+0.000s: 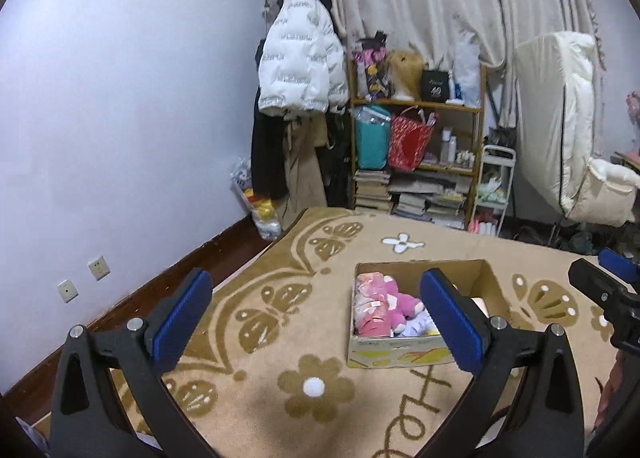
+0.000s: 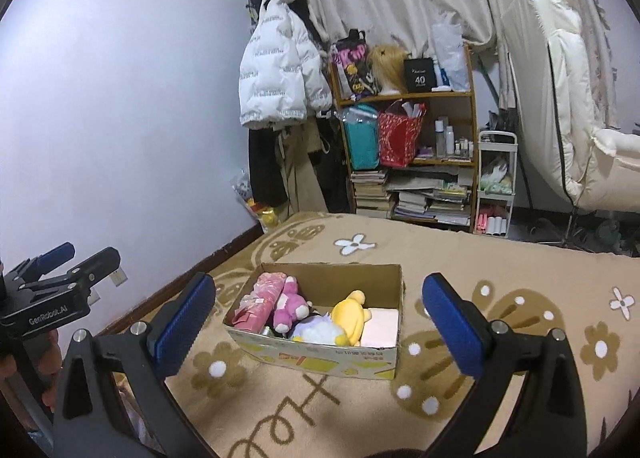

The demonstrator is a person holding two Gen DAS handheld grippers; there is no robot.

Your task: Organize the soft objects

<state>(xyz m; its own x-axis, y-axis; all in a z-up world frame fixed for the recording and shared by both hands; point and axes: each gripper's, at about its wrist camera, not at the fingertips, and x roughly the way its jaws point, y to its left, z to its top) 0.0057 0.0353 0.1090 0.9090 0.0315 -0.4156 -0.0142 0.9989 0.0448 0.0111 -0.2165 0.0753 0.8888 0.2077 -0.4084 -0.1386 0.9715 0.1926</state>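
Note:
An open cardboard box (image 2: 340, 360) sits on the beige patterned carpet (image 2: 500, 266). It holds a pink plush (image 2: 291, 302), a pink patterned bundle (image 2: 258, 304), a yellow plush (image 2: 352, 316), a white-lilac plush (image 2: 316, 332) and a pale pink pad (image 2: 382, 332). The box also shows in the left wrist view (image 1: 396, 352). My left gripper (image 1: 316, 316) is open and empty, above the carpet just left of the box. My right gripper (image 2: 316, 324) is open and empty, with the box between its fingers in view.
A wooden shelf (image 2: 432, 97) with bags, bottles and stacked books stands at the back wall. Coats hang on a rack (image 2: 280, 73) to its left. A white folded mattress and chair (image 2: 560, 105) stand at the right. A small white cart (image 2: 496, 185) is beside the shelf.

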